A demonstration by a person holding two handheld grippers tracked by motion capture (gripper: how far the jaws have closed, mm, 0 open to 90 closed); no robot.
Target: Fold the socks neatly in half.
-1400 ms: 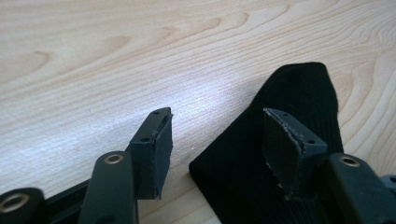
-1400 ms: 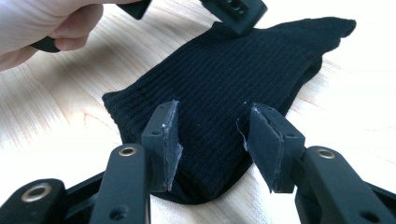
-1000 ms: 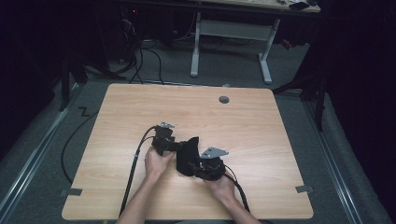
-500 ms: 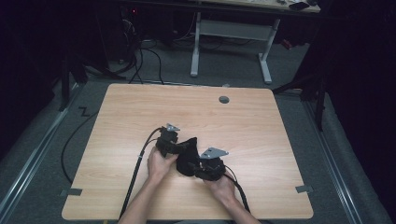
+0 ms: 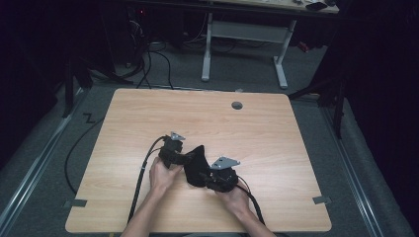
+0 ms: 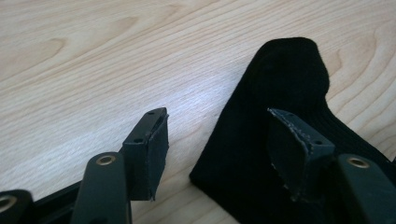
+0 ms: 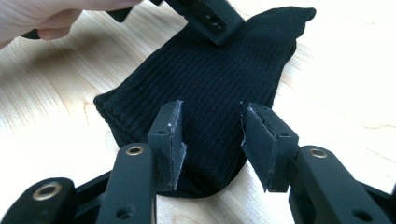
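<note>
A black ribbed sock [image 5: 196, 165] lies flat on the wooden table [image 5: 257, 133], with a gripper at each side of it. At its left edge sits my left gripper [image 5: 184, 159], held in the person's left hand. In the left gripper view this gripper [image 6: 218, 116] is open: one pad is over bare wood, the other over the sock [image 6: 275, 79]. My right gripper [image 5: 203, 177] comes in from the lower right. Its jaws [image 7: 213, 108] have just been closing but stand apart, low over the sock's rounded end [image 7: 210, 74], without pinching it. The left gripper's jaw [image 7: 210, 18] rests on the sock's far part.
The sock lies in the near half of the table. A round cable hole [image 5: 237, 105] is near the table's far edge. Black cables [image 5: 141, 177] trail from both grippers toward the near edge. A white desk frame [image 5: 242, 32] stands on the floor beyond the table.
The left hand has shifted slightly at the sock's left edge. The right hand has stayed where it was, and the sock has not visibly moved.
</note>
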